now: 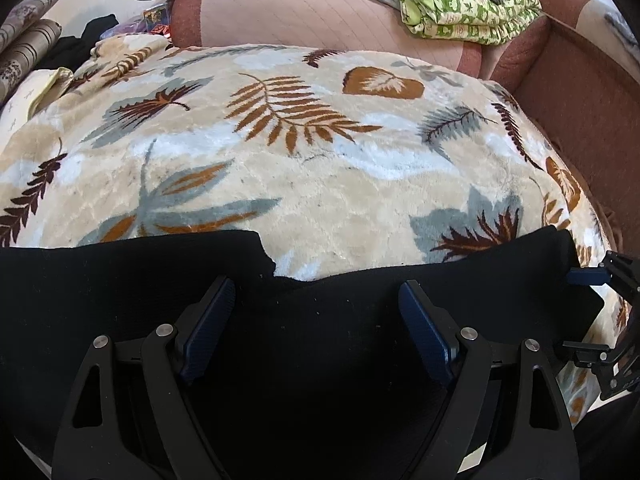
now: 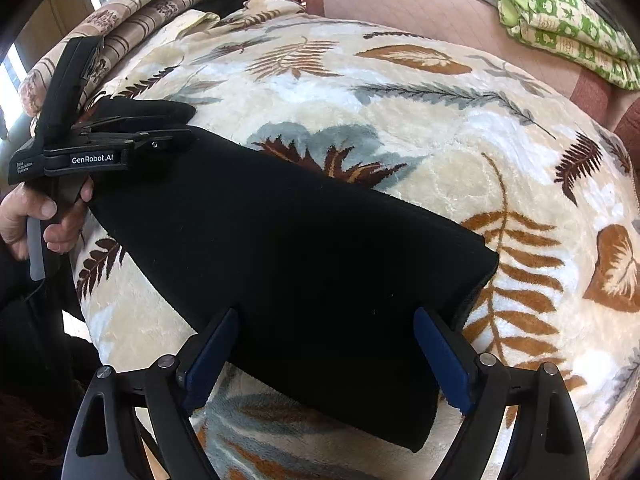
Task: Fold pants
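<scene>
Closest to my left wrist camera, the left gripper (image 1: 316, 320) has its two blue-padded fingers spread wide with nothing between them, poised over the black fabric pants (image 1: 280, 340), which fill the lower part of that view. From the right wrist camera I see the same black pants (image 2: 288, 248) lying flat in a long folded band across the cream plush blanket with brown and grey leaf print (image 2: 400, 128), running from the far left down toward me. The right gripper (image 2: 324, 348) is likewise wide open, its blue pads on either side of the near end of the pants, gripping nothing. In that view the left gripper (image 2: 176, 136) appears side-on at the far end of the pants, held in a bare hand (image 2: 36, 220); I cannot tell there whether its tips touch the cloth. Beyond the blanket sits a pink and rust quilted sofa back (image 1: 300, 12) with a folded green-patterned cloth (image 1: 472, 4) lying on it, well apart from the pants.
</scene>
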`<state>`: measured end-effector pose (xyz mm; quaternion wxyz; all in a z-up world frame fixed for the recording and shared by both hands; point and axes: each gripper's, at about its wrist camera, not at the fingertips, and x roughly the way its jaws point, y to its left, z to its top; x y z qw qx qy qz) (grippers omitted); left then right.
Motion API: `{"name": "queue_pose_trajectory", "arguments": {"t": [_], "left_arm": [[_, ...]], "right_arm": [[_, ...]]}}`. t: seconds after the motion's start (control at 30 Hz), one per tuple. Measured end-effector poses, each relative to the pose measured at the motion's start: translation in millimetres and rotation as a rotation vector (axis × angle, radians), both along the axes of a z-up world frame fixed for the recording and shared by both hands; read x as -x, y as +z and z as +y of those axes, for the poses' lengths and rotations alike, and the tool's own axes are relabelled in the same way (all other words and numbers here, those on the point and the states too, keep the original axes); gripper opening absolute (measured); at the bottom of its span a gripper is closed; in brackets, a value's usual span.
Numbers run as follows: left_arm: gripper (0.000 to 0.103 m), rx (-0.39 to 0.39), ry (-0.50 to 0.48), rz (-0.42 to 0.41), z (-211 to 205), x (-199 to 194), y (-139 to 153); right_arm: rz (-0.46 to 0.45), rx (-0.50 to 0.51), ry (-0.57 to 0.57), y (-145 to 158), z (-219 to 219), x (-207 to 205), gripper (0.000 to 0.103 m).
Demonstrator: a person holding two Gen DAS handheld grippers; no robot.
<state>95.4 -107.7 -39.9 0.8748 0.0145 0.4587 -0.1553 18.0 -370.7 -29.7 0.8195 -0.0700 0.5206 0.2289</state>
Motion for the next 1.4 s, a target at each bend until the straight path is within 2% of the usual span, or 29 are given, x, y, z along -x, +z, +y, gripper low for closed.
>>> {"name": "queue_pose_trajectory", "arguments": {"t": [0.3,0.4,0.43,0.5,0.57,0.63,0.7,0.77,0.87,0.93,1.03,1.07,1.13,1.17,1.27,1.4], "left_arm": [[0.084,-0.003,-0.013,-0.025,0,4,0],[0.084,0.02,-0.011,-0.013,3,3,1],[0.084,0.037,-0.008,-0.007,5,2,3],[0.084,0.076,0.0,0.006,10,1,6],[0.084,0.144,0.023,0.011,19,3,14],[0.084,0.205,0.029,0.013,27,6,23],[0.084,0.258,0.008,0.01,31,11,32],[0.084,0.292,-0.02,0.005,31,16,37],[0.084,0.272,-0.062,0.028,19,16,33],[0.084,0.265,-0.068,0.065,13,12,26],[0.084,0.257,-0.066,0.057,11,13,26],[0.084,0.264,-0.065,0.057,12,12,26],[0.084,0.269,-0.054,0.06,14,10,26],[0.084,0.272,-0.049,0.061,16,9,25],[0.084,0.274,-0.038,0.061,20,10,26],[0.084,0.286,-0.002,0.059,32,12,30]], "right_arm": [[-0.016,0.001,0.015,-1,-1,4,0.089],[-0.006,-0.003,0.026,2,-2,3,0.088],[-0.003,-0.016,0.021,4,-4,3,0.085],[-0.026,-0.076,-0.012,16,-14,4,0.076],[-0.077,-0.139,-0.035,31,-23,7,0.075],[-0.132,-0.248,-0.039,48,-36,17,0.076],[-0.097,-0.338,0.012,48,-42,25,0.076],[-0.045,-0.315,0.053,38,-38,32,0.076],[0.06,-0.139,0.012,6,-37,26,0.074],[0.018,-0.176,0.003,15,-44,27,0.068],[-0.147,-0.268,-0.09,51,-63,31,0.068],[-0.217,-0.279,-0.155,62,-74,33,0.068],[-0.276,-0.276,-0.291,72,-93,32,0.068],[-0.309,-0.26,-0.395,77,-105,36,0.068],[-0.421,-0.156,-0.58,92,-114,60,0.068],[-0.44,-0.137,-0.779,111,-115,77,0.068]]}}
